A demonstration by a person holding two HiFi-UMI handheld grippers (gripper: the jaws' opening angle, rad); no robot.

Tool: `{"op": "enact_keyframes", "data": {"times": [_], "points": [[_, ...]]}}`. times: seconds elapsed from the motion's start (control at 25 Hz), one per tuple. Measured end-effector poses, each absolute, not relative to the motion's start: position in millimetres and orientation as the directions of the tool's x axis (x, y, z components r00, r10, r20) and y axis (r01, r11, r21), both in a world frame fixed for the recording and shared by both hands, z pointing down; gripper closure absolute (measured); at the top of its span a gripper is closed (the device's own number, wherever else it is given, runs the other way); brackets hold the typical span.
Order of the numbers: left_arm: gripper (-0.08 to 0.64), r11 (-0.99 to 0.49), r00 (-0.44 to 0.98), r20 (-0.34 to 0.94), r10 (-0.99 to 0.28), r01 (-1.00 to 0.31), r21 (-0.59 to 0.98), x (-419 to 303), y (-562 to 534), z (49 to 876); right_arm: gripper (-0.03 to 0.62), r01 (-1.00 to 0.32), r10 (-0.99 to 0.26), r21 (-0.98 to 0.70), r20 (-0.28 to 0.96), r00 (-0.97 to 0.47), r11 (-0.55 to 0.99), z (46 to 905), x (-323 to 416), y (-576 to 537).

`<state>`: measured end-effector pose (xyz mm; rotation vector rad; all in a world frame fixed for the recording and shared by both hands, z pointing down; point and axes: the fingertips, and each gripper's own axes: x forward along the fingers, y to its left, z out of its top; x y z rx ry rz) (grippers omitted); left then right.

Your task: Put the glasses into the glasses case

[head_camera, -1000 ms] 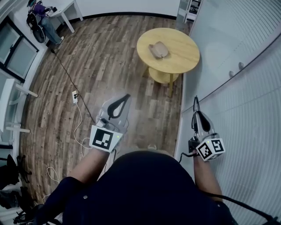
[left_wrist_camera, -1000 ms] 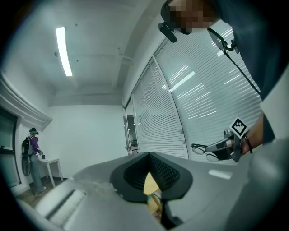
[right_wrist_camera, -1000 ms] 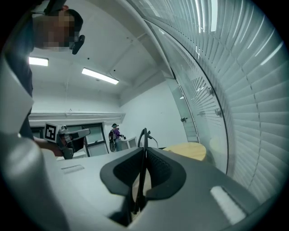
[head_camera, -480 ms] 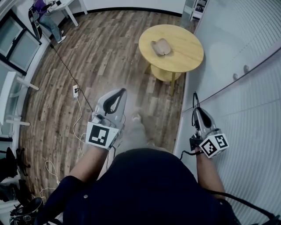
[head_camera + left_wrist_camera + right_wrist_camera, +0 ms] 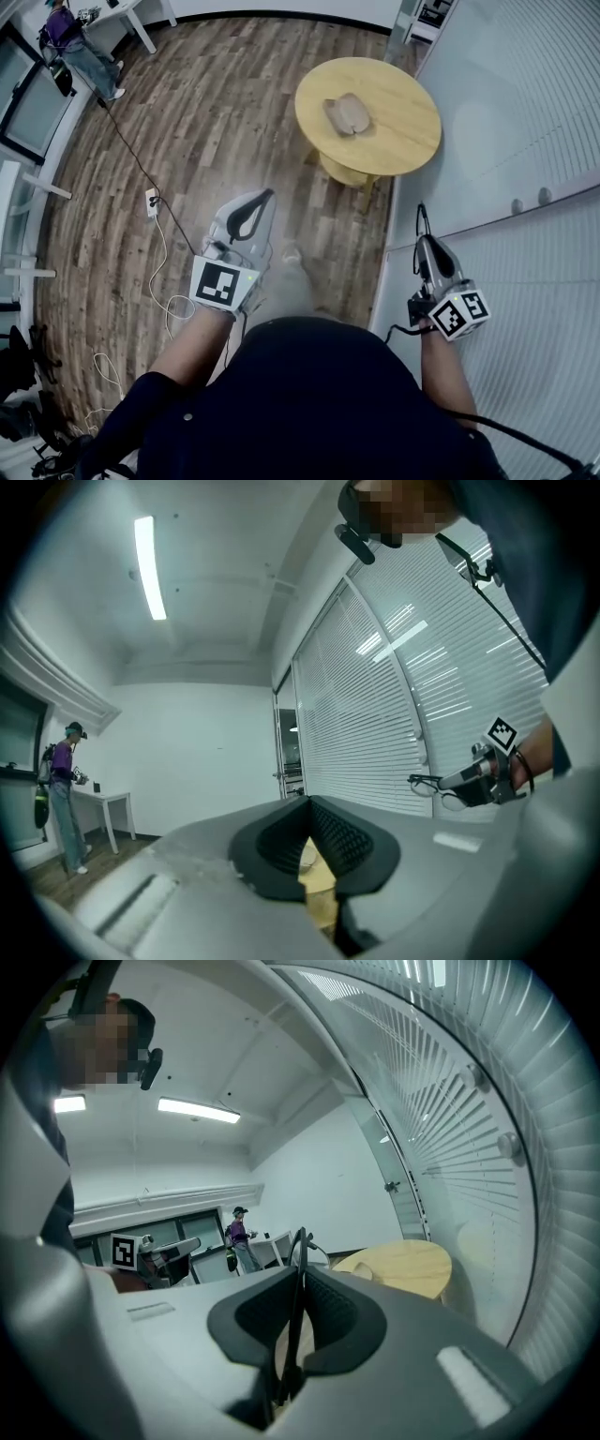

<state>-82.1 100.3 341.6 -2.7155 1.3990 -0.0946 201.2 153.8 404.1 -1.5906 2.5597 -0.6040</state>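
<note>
Counting two tools, one pair of glasses, one glasses case, one round table.

Clenching the right tool [image 5: 300, 1283] on the glasses [image 5: 448, 799], with a thin dark temple arm running up between its pads. Pinching the left tool [image 5: 307, 808] together at its tips on nothing, with only a sliver of yellow table top showing through the gap behind them.

Holding both tools about level above the wood floor [image 5: 216, 112], well apart from each other and from the table [image 5: 412, 141].

Finding the glasses case [image 5: 346, 112] in the head view alone: tan, lying near the middle of the table, with no telling whether open or closed.

Finding the lenses and front of the glasses in the left gripper view alone, sticking out past the right tool's tips in front of the white blinds [image 5: 375, 714]. Seeing just the pinched temple arm in the right gripper view, and only a thin dark line at the right tool's tip in the head view.

Catching one other person [image 5: 70, 37] in all three views, standing by a white desk [image 5: 141, 19] at the far wall.
</note>
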Motion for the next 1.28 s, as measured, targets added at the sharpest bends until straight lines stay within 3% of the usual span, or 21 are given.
{"op": "enact_keyframes", "data": {"times": [0.56, 0.96, 1.28], "points": [[0.555, -0.643, 0.644, 0.001, -0.765, -0.764, -0.049, -111, -101, 338, 0.56, -0.843, -0.859, -0.353, 0.169, -0.484, 0.406, 403, 134, -15], [0.554, -0.688, 0.69, -0.008, -0.724, -0.723, -0.061, -109, -177, 322, 0.56, -0.84, -0.874, -0.376, 0.137, -0.467, 0.39, 387, 127, -93], [0.554, -0.645, 0.644, 0.039, -0.764, -0.76, -0.081, -115, -225, 325, 0.56, -0.823, -0.866, -0.403, 0.127, -0.484, 0.401, 393, 138, -158]]}}
